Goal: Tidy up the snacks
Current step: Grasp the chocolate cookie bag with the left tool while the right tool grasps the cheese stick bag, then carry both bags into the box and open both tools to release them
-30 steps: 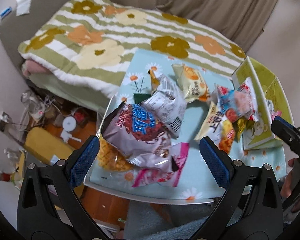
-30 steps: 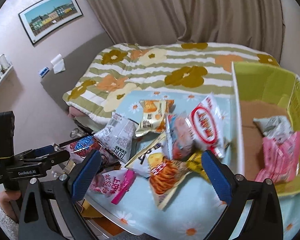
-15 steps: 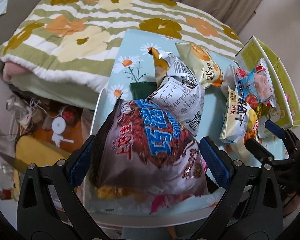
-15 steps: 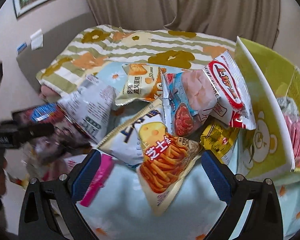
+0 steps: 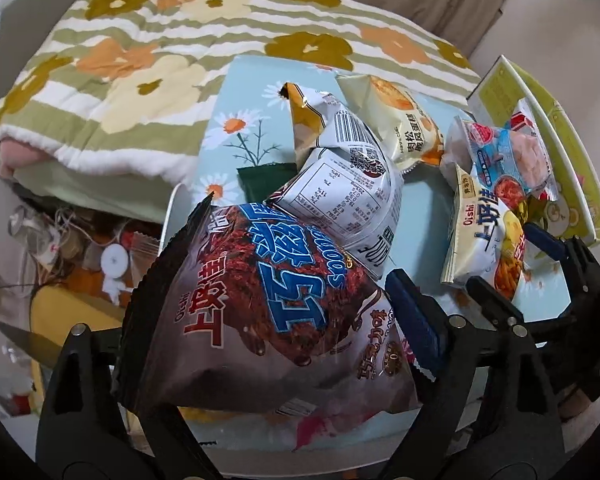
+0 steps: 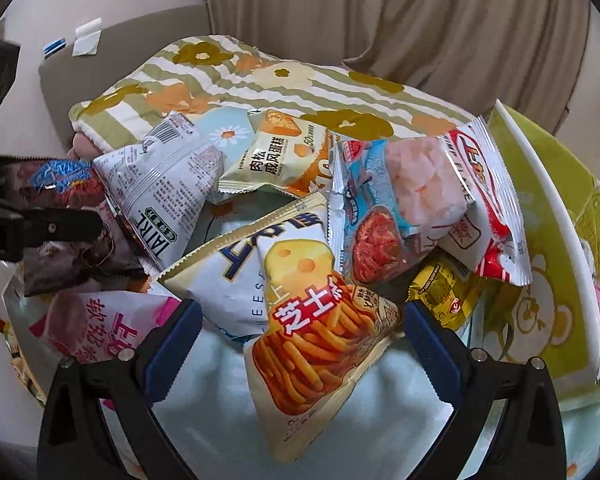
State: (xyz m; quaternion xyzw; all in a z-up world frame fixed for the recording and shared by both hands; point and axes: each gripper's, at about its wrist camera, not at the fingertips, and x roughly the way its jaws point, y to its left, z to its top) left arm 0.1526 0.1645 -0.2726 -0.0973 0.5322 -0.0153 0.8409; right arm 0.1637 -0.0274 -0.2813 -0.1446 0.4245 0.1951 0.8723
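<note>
Both tongs dropped onto pile. Left gripper (image 5: pixel 268 344) jaws just closing, brown foil chocolate-snack bag (image 5: pixel 268 312) between, contact unclear. Right gripper (image 6: pixel 302 340) apart, straddling white cheese-stick bag (image 6: pixel 320 344), long axis toward table's near edge.

Snack bags on the table: nine in view
- brown bag (image 5: pixel 268 312): 1
- white bags: 2, one back-side-up (image 6: pixel 164 192), one with cheese sticks (image 6: pixel 300 320)
- cake bag (image 6: pixel 276 160): 1
- shrimp bags: 2, blue (image 6: pixel 380 208) and red (image 6: pixel 484 200)
- yellow bag (image 6: pixel 440 292): 1
- pink bag (image 6: pixel 88 328): 1
- green packet (image 5: pixel 260 180): 1
Boxes (image 6: pixel 548 240): 1, at the right edge
Blankets (image 5: pixel 140 60): 1
</note>
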